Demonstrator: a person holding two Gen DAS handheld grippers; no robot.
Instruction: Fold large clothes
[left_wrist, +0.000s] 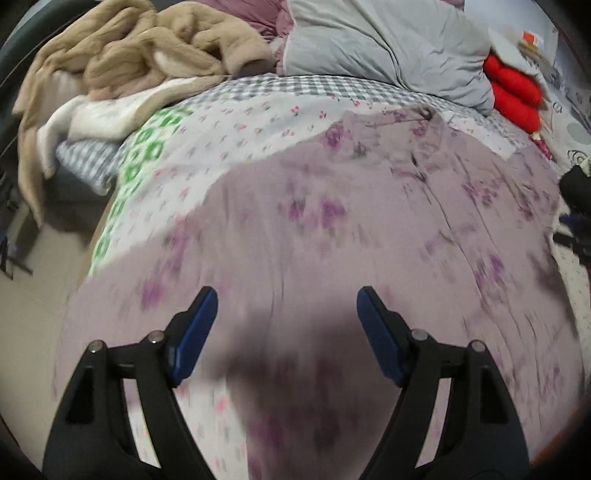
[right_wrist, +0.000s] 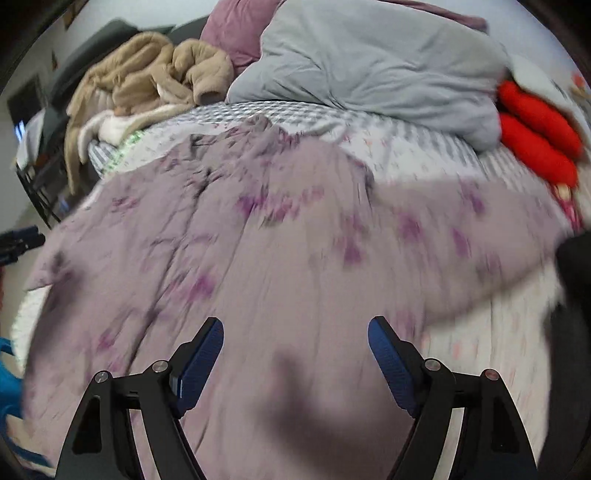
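Observation:
A large mauve garment with purple flower print lies spread flat on the bed, its collar toward the pillows. It also fills the right wrist view, with a sleeve stretching right. My left gripper is open and empty, hovering above the garment's lower left part. My right gripper is open and empty, hovering above the garment's lower right part. Both views are motion-blurred.
The bed has a floral and checked sheet. A tan fleece pile lies at the back left, a grey duvet at the back, red cushions at the right. The bed's left edge drops to the floor.

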